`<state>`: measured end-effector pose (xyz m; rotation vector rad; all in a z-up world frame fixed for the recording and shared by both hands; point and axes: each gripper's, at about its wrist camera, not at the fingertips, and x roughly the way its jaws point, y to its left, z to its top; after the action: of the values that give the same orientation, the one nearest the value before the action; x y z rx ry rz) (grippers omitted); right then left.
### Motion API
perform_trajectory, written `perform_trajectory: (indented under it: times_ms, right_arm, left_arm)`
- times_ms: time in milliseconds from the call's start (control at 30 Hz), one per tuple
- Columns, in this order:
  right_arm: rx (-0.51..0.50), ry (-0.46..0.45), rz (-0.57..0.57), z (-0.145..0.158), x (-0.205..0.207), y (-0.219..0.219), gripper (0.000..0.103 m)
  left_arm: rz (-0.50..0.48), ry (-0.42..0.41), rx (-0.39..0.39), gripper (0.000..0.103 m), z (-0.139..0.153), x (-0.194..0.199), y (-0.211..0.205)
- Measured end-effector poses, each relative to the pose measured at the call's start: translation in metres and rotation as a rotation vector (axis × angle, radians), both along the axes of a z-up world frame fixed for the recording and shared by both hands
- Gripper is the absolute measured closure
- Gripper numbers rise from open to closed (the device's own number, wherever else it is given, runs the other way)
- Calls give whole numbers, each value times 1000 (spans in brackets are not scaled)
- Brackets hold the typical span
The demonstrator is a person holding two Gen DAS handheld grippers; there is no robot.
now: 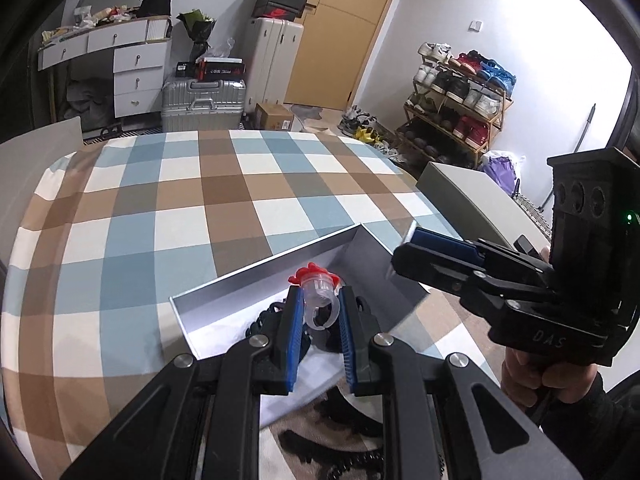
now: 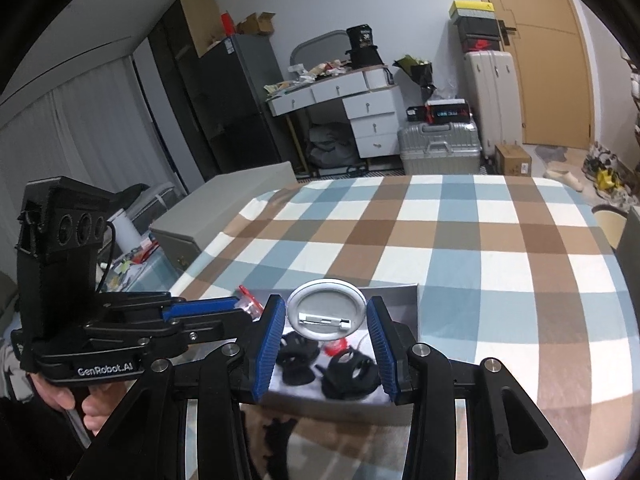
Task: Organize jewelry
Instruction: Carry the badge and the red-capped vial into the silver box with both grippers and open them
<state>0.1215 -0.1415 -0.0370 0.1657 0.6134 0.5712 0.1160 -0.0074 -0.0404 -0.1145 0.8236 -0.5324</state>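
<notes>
My left gripper point(image 1: 319, 300) is shut on a clear plastic ring with a red top point(image 1: 317, 289), held above a silver-walled box point(image 1: 256, 276) on the checked cloth. My right gripper point(image 2: 326, 314) is shut on a round silver pin badge point(image 2: 326, 314), seen from its back with the pin bar, above the same box point(image 2: 404, 300). In the box lie black hair ties point(image 2: 348, 372) and a small red piece point(image 2: 336, 346). The right gripper point(image 1: 412, 240) shows in the left wrist view at the box's right corner. The left gripper point(image 2: 240, 308) with the ring point(image 2: 250, 300) shows in the right wrist view.
The box stands at the near edge of a table covered with a blue, brown and white checked cloth point(image 1: 224, 200). Grey chair backs point(image 1: 468, 196) stand at the table's sides. Beyond are suitcases point(image 1: 204, 100), a white desk point(image 1: 132, 64) and a shoe rack point(image 1: 460, 108).
</notes>
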Motion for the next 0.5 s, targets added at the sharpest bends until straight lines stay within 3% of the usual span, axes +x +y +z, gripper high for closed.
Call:
perform_trajectory:
  times_ms: [500]
  right_arm:
    - [-15, 54, 17, -22, 26, 8, 61]
  left_arm:
    - [-29, 54, 30, 90, -12, 14, -12]
